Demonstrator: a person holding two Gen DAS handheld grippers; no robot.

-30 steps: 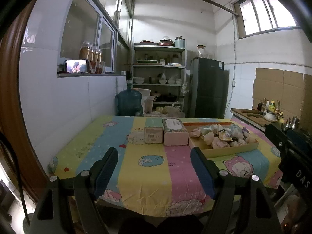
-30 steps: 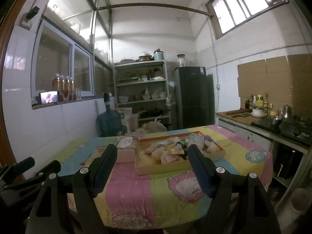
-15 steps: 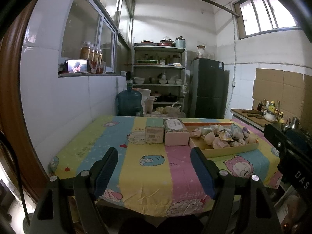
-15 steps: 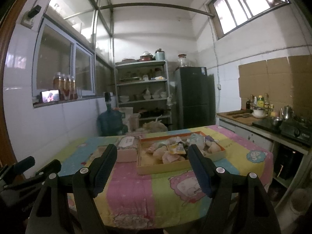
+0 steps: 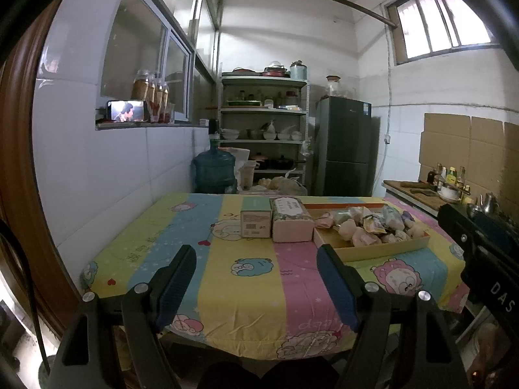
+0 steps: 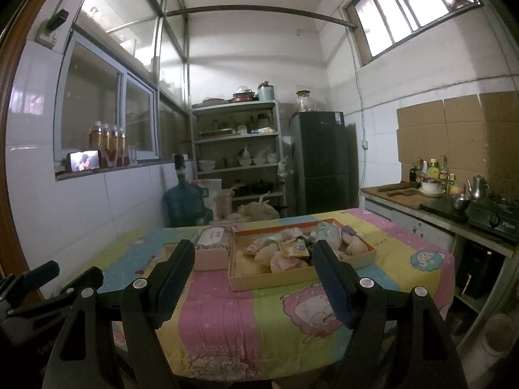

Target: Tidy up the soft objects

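Note:
A shallow orange cardboard tray (image 5: 382,250) (image 6: 269,279) sits on the table's right half and holds a pile of soft pastel objects (image 5: 366,225) (image 6: 292,249). A pink box (image 5: 292,225) (image 6: 212,249) and a green box (image 5: 256,218) stand just left of the tray. My left gripper (image 5: 258,275) is open and empty, hovering short of the table's near edge. My right gripper (image 6: 254,272) is open and empty, in front of the tray. The right gripper's body shows at the right edge of the left wrist view (image 5: 480,253).
The table (image 5: 243,275) wears a striped cartoon cloth. Behind it stand a blue water jug (image 5: 214,171), a metal shelf of dishes (image 5: 262,129) and a dark fridge (image 5: 343,149). A counter with bottles and a stove (image 6: 454,201) runs along the right wall.
Both views have shifted only slightly. The grippers stay open and empty and nothing on the table has moved.

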